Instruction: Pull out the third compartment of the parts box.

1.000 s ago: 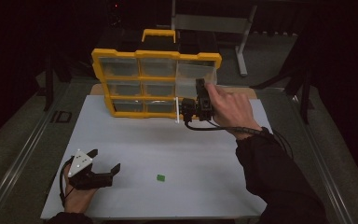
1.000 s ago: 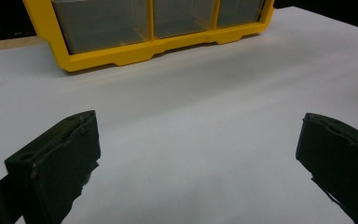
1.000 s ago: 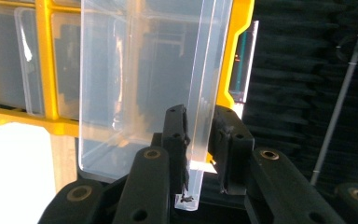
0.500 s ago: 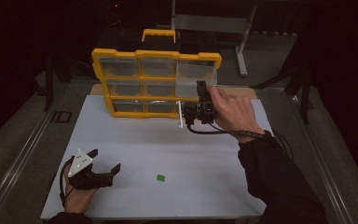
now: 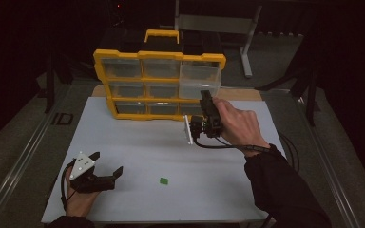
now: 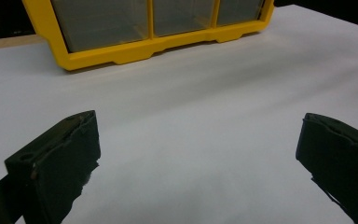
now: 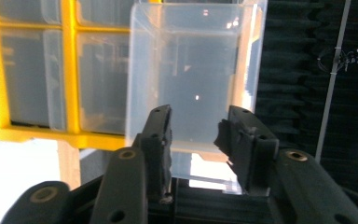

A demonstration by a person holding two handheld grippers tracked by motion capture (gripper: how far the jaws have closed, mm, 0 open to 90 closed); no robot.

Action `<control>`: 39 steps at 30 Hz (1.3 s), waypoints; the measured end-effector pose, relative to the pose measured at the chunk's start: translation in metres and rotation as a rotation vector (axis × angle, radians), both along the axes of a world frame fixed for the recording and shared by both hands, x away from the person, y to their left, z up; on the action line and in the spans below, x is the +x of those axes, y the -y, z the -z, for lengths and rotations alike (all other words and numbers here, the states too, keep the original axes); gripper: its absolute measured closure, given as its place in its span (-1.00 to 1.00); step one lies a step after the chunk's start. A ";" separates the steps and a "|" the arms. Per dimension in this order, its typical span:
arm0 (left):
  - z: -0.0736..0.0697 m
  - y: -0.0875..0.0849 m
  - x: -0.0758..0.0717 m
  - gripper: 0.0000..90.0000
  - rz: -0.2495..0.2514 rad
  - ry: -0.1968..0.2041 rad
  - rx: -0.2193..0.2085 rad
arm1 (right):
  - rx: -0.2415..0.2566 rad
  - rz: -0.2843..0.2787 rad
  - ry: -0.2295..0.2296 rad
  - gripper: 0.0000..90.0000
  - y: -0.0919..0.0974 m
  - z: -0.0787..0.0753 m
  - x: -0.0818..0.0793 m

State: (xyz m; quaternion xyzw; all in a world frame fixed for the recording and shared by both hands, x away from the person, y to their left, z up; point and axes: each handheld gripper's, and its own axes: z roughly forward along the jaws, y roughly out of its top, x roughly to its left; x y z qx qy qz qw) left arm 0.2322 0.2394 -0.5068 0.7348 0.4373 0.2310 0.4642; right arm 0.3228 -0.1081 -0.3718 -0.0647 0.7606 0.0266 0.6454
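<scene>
A yellow organizer [image 5: 157, 85] with clear drawers stands at the back of the white table [image 5: 138, 142]. Its top right drawer [image 5: 199, 80] sticks out of the frame. My right gripper [image 5: 205, 99] is right in front of that drawer, pointing at it. Its jaws have just been opening and stand a little apart. In the right gripper view the drawer [image 7: 186, 60] fills the space beyond my right gripper [image 7: 198, 116], and nothing is pinched. My left gripper [image 5: 107, 164] rests at the front left, open and empty. In its own view my left gripper [image 6: 199, 123] faces the organizer [image 6: 135, 49].
A small green piece [image 5: 164, 180] lies on the table near the front middle. A metal rail [image 5: 19, 161] runs along the table's left side, and a grey stand [image 5: 218, 23] is behind the organizer. The surroundings are dark.
My right hand has sunk a little and drawn back from the organizer toward the person. The left hand has stayed put.
</scene>
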 end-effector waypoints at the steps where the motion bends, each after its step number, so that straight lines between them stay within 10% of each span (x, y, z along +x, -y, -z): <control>1: 0.000 0.000 0.000 -1.00 0.001 -0.001 -0.001 | 0.009 -0.003 -0.005 0.28 0.001 0.003 -0.001; 16: 0.000 -0.001 0.000 -1.00 0.001 0.001 -0.002 | 0.103 -0.017 0.018 -0.35 0.011 0.043 -0.013; 28: 0.000 0.000 -0.001 -1.00 -0.002 0.000 0.004 | 0.228 0.009 -0.093 -0.51 0.034 0.077 -0.027; 37: 0.000 0.000 -0.001 -1.00 -0.002 -0.001 0.005 | 0.466 0.025 -0.230 -0.56 0.049 0.101 -0.048; 39: 0.000 0.000 -0.001 -1.00 -0.002 0.001 0.007 | 0.586 0.025 -0.303 -0.56 0.056 0.107 -0.054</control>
